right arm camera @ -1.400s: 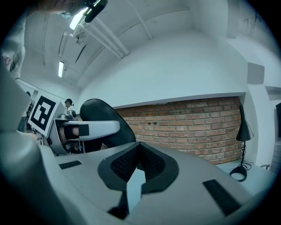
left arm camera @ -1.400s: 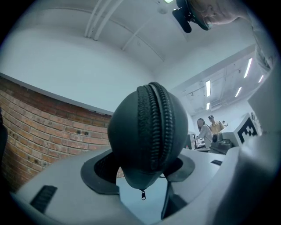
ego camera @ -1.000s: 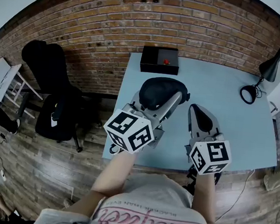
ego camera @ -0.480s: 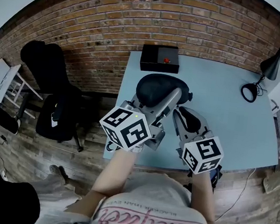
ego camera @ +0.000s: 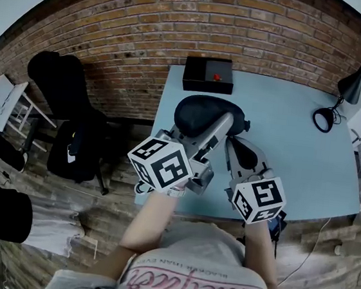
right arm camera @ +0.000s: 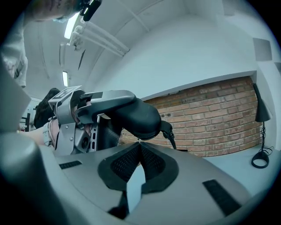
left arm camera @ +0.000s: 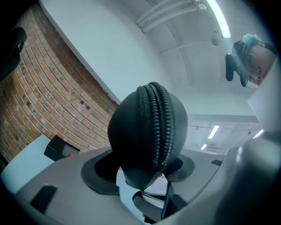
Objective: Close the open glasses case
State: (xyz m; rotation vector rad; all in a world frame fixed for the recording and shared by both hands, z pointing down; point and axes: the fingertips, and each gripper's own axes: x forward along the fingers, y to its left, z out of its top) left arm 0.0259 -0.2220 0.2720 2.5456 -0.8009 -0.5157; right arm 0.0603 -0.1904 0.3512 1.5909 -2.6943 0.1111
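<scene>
Black glasses case (left arm camera: 147, 127) gripped between left claw (left arm camera: 142, 170) jaws.

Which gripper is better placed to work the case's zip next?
Right. The left gripper is clamped on the case, holding it. The right gripper has its shut tips right at the case's edge, so it can likely work the zip.

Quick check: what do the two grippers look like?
The left gripper and right gripper have grey moulded bodies with black textured pads, each carrying a white cube with black square markers. The person wears a pale T-shirt with pink lettering.
</scene>
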